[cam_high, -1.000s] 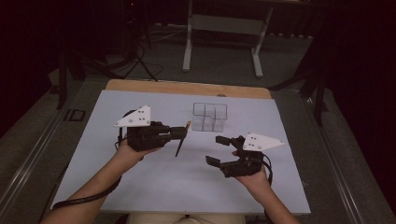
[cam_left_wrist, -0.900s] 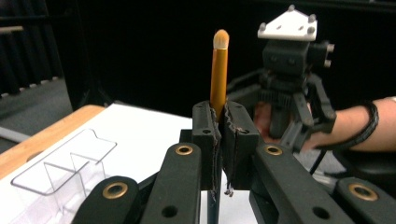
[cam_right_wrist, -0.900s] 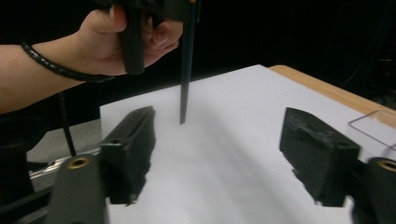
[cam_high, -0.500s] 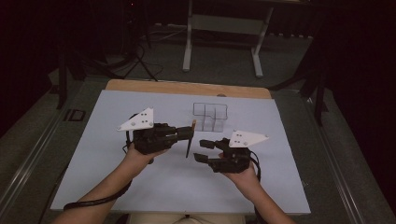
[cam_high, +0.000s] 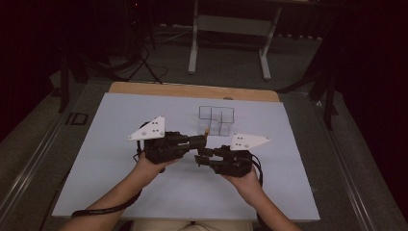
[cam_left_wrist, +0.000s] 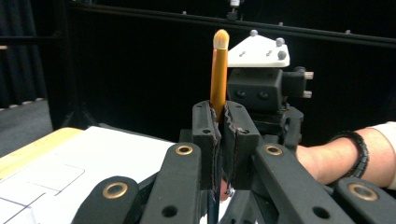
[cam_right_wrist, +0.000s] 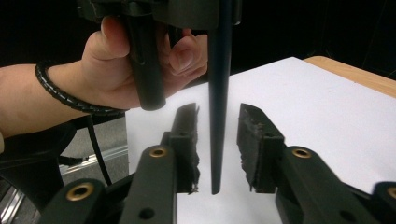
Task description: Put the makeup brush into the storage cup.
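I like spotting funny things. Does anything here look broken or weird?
A little. The pads of the right hand-held gripper look frayed and ragged along their inner edges. Its jaws have just been closing around the dark handle of the brush, not yet touching it. The left hand-held gripper holds the brush upright.

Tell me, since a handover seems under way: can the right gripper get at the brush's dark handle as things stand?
Probably yes. The handle already hangs between the right gripper pads, which have just been closing, with nothing blocking. The left gripper clamps the brush higher up.
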Demonstrator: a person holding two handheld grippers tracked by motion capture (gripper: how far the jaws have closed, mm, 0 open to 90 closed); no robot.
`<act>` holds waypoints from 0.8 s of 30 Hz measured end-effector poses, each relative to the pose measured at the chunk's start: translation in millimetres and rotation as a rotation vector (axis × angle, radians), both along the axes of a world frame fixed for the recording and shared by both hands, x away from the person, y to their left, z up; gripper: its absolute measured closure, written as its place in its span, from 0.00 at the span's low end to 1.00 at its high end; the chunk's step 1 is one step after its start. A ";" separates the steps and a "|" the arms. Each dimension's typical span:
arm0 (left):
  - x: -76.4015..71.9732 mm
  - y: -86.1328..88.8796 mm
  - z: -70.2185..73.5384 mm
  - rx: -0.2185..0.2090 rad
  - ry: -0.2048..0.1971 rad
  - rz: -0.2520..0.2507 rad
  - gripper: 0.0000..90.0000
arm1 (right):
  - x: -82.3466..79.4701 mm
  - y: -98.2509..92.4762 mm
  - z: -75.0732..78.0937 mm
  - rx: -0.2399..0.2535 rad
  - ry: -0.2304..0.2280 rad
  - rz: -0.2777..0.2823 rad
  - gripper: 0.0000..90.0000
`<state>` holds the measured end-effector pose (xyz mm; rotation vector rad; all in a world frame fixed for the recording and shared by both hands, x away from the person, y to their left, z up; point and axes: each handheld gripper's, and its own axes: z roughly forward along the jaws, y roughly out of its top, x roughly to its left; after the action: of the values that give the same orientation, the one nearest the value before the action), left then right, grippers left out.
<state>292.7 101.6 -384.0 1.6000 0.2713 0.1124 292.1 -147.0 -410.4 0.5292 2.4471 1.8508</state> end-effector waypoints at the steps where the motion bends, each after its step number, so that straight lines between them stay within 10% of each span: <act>1: -0.5 -0.4 -0.5 0.000 -0.013 0.004 0.95 | 0.2 -0.2 0.0 0.000 0.002 0.002 0.79; 24: 8.7 0.1 -8.4 0.009 0.062 -0.109 0.94 | 0.3 -3.7 -4.6 -0.048 -0.004 0.081 0.94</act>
<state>301.4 101.7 -392.4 1.6260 0.2315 -0.0205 292.4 -150.7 -415.1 0.4296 2.5399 1.8141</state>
